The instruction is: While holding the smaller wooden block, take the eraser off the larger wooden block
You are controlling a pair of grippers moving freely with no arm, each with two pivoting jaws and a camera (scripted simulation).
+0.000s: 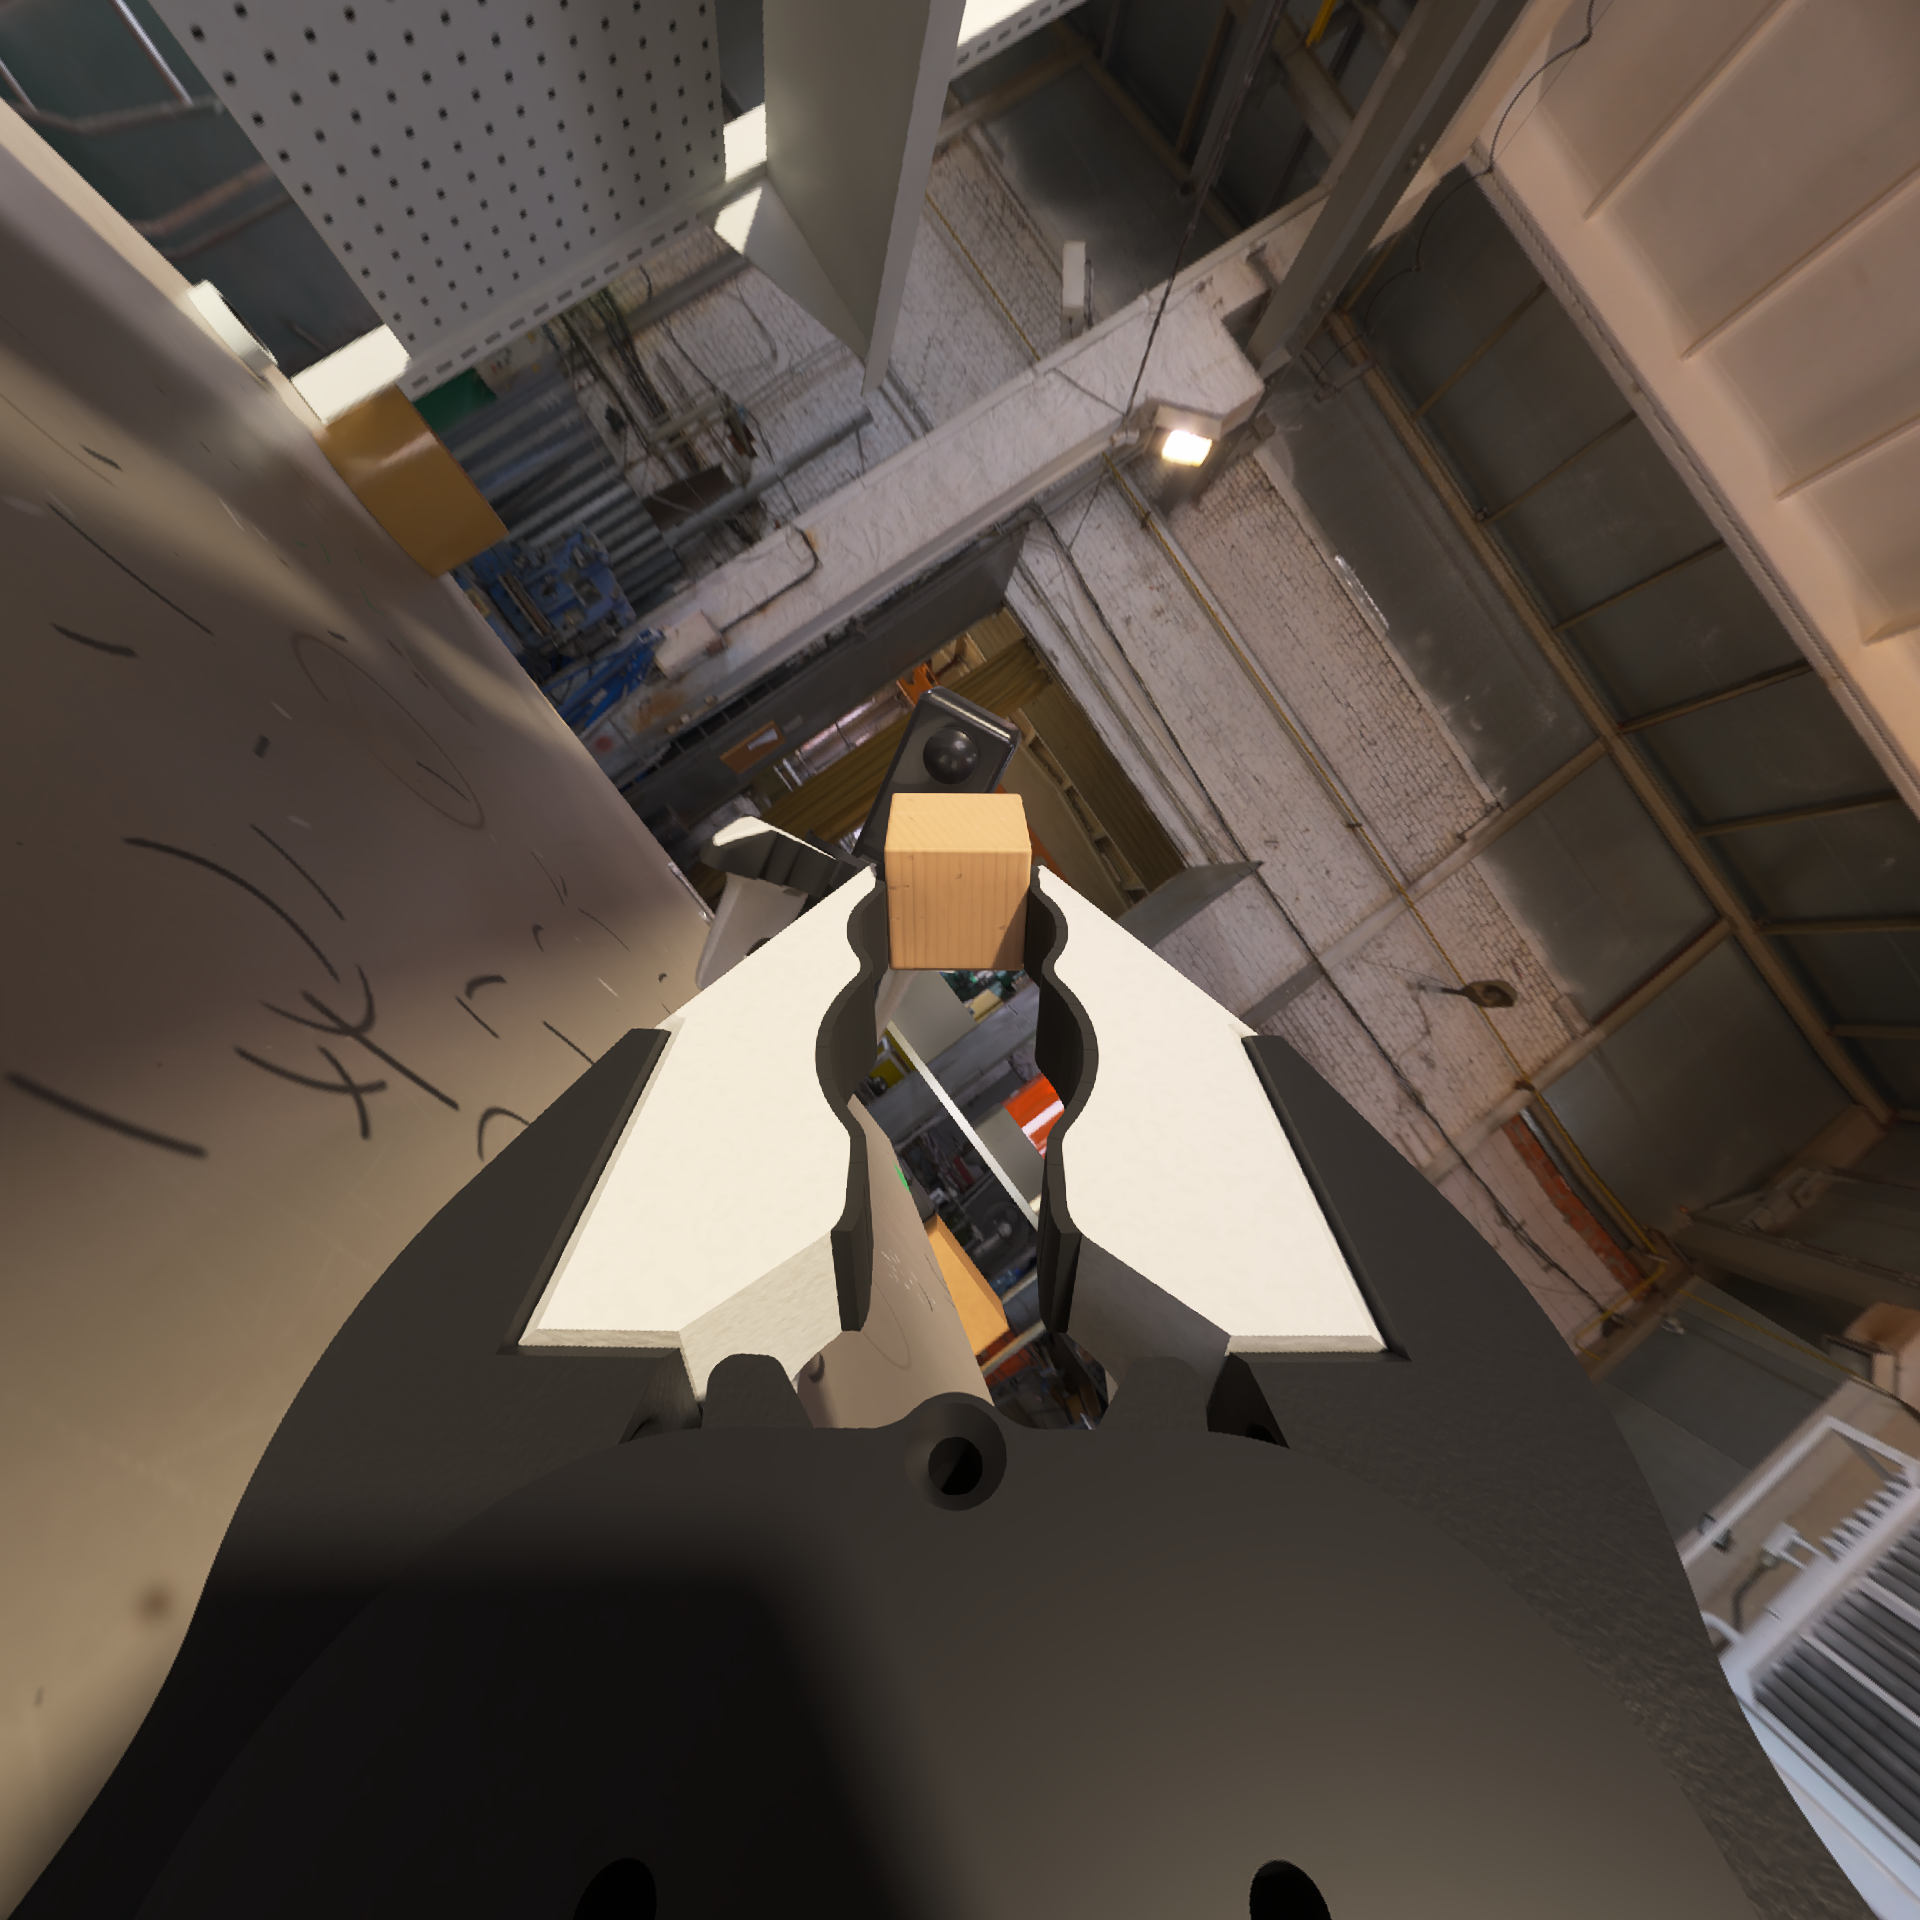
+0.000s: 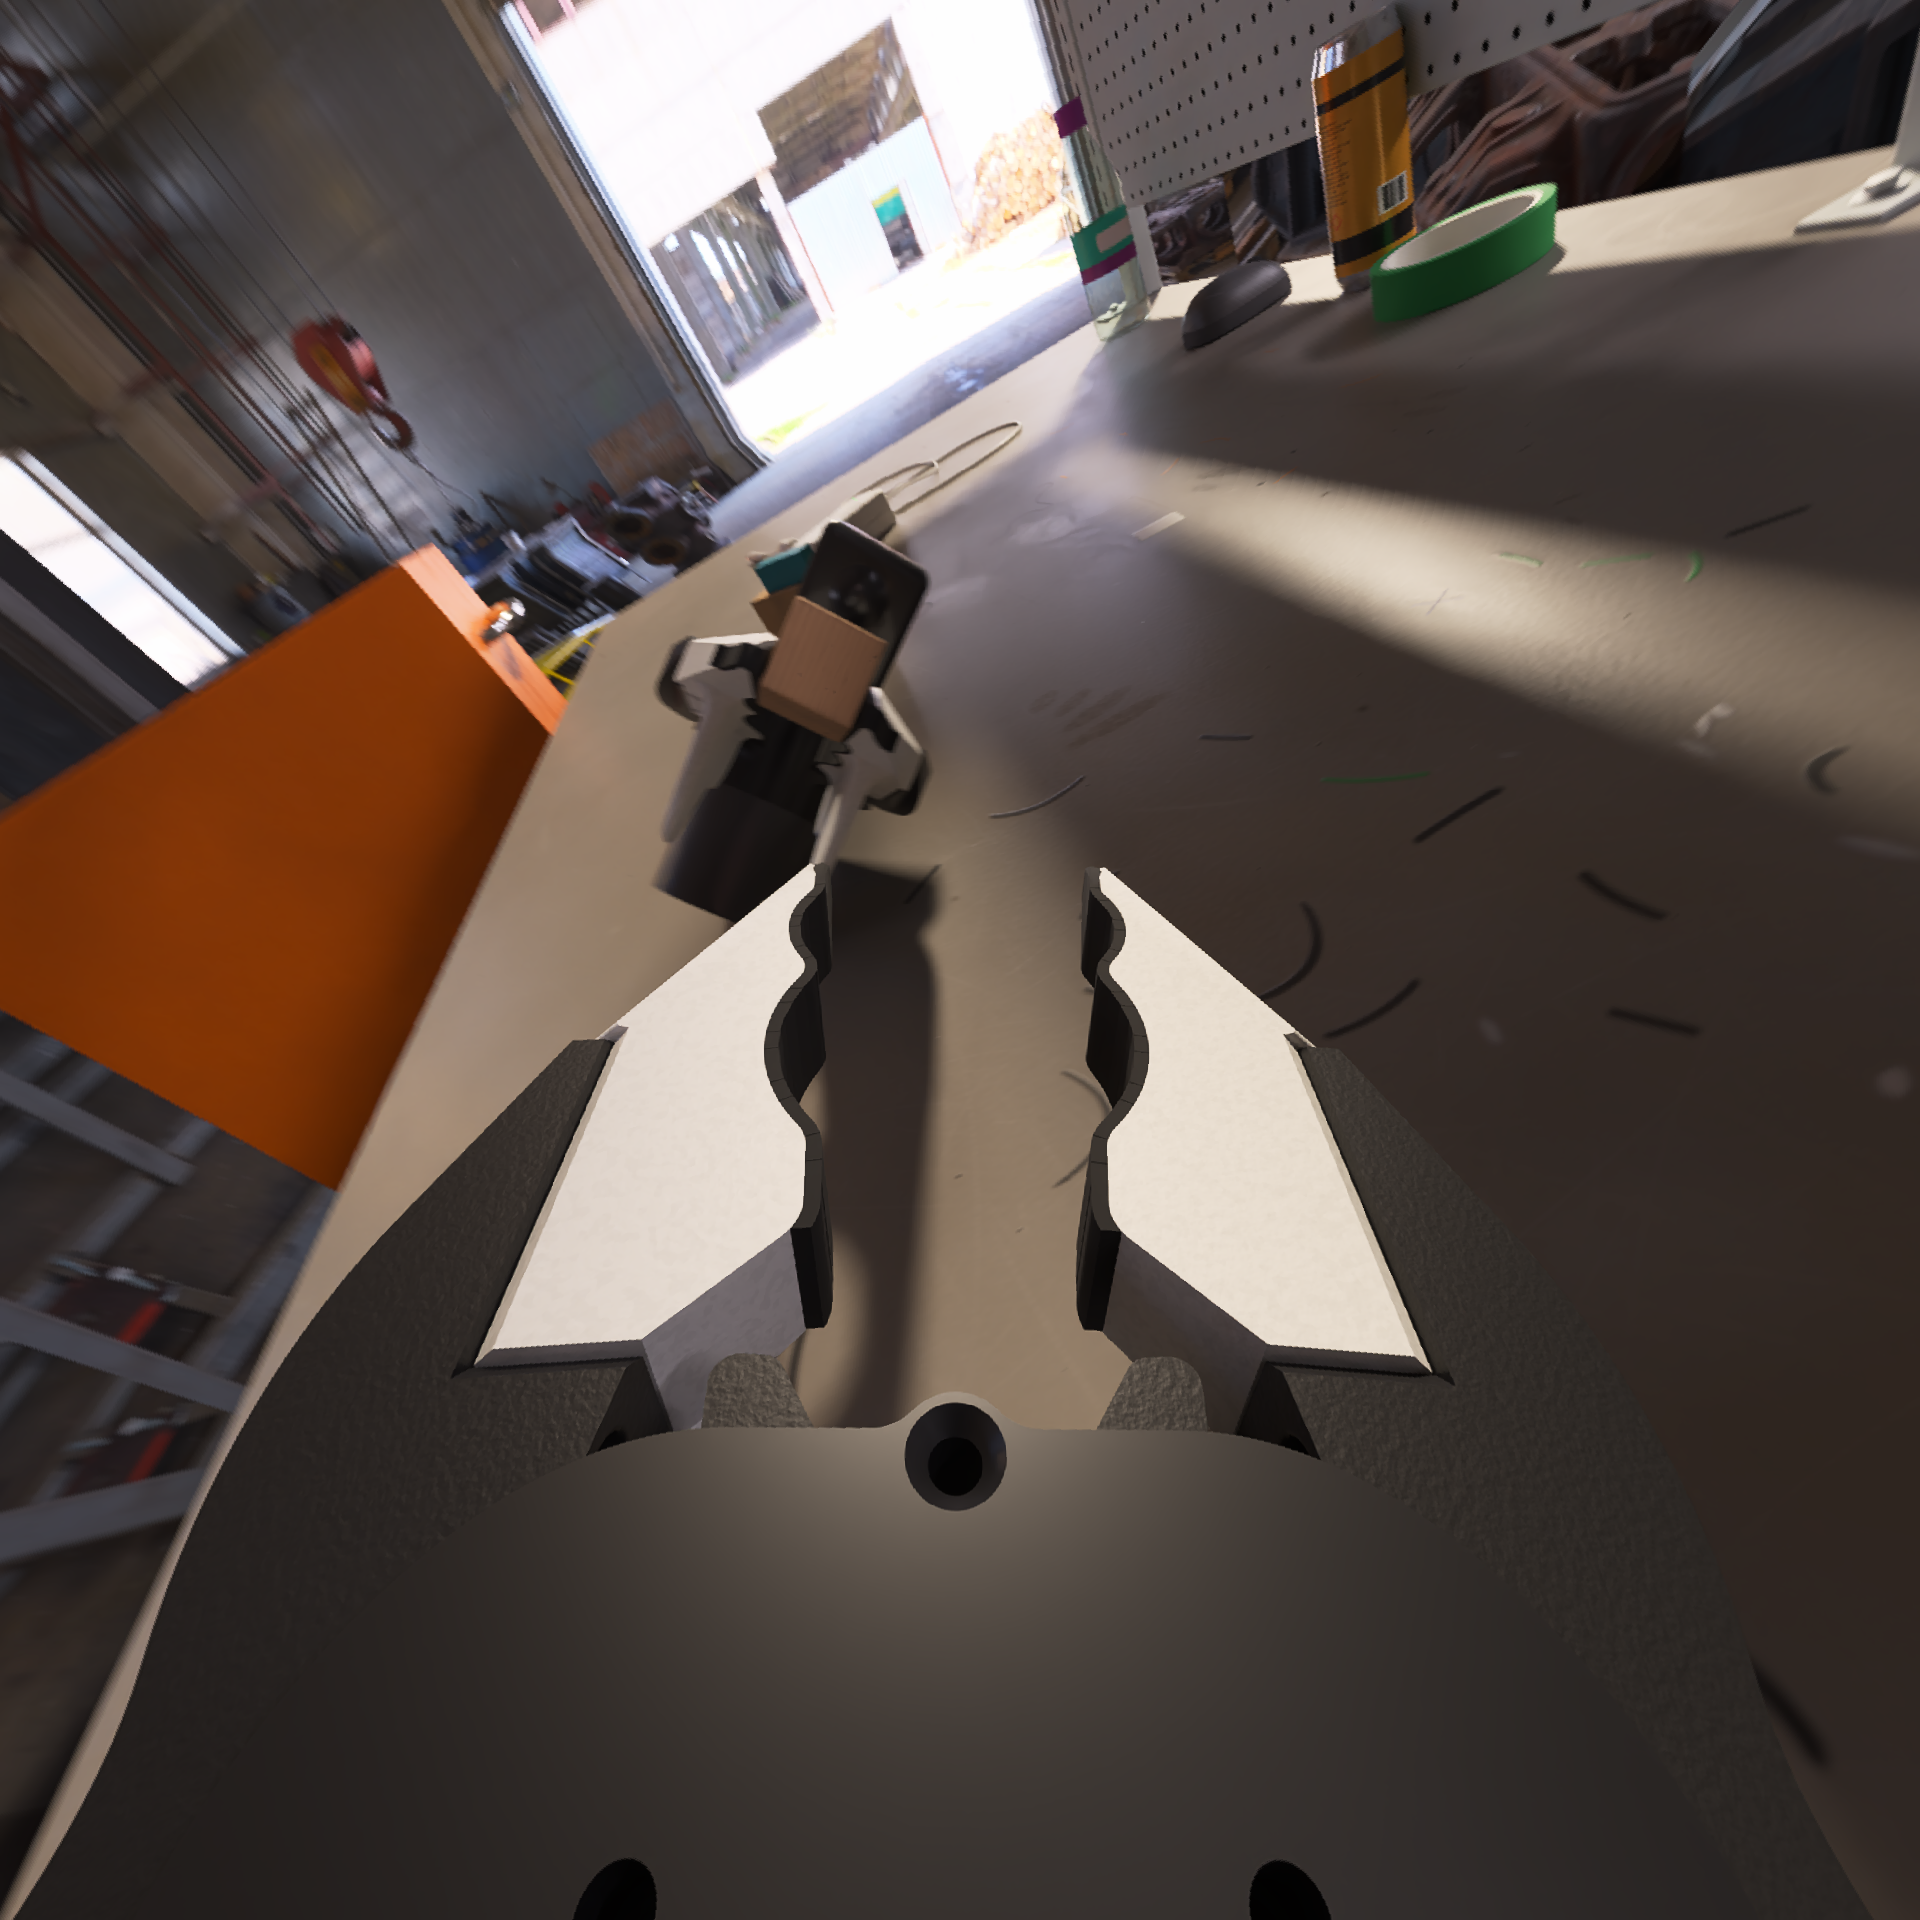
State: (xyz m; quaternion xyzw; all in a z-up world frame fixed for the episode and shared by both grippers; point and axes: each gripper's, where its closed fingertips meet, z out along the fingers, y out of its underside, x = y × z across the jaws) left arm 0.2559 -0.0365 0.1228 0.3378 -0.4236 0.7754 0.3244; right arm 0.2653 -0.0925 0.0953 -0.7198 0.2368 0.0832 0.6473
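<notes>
My left gripper (image 1: 956, 883) is shut on the smaller wooden block (image 1: 956, 899), a pale cube held at its fingertips and lifted off the table. In the right wrist view the same block (image 2: 821, 665) shows in the left gripper straight ahead. Just behind it a teal eraser (image 2: 784, 569) lies on a tan sliver of the larger wooden block (image 2: 771, 613), both mostly hidden. My right gripper (image 2: 956, 894) is open and empty, low over the table, short of the left gripper.
An orange box (image 2: 260, 831) stands at the table's left edge. At the far right are a green tape roll (image 2: 1465, 255), a yellow can (image 2: 1361, 145), a black rounded object (image 2: 1236, 296), a clear bottle (image 2: 1112, 249) and a pegboard (image 2: 1195, 94). The table (image 2: 1455, 623) is scuffed.
</notes>
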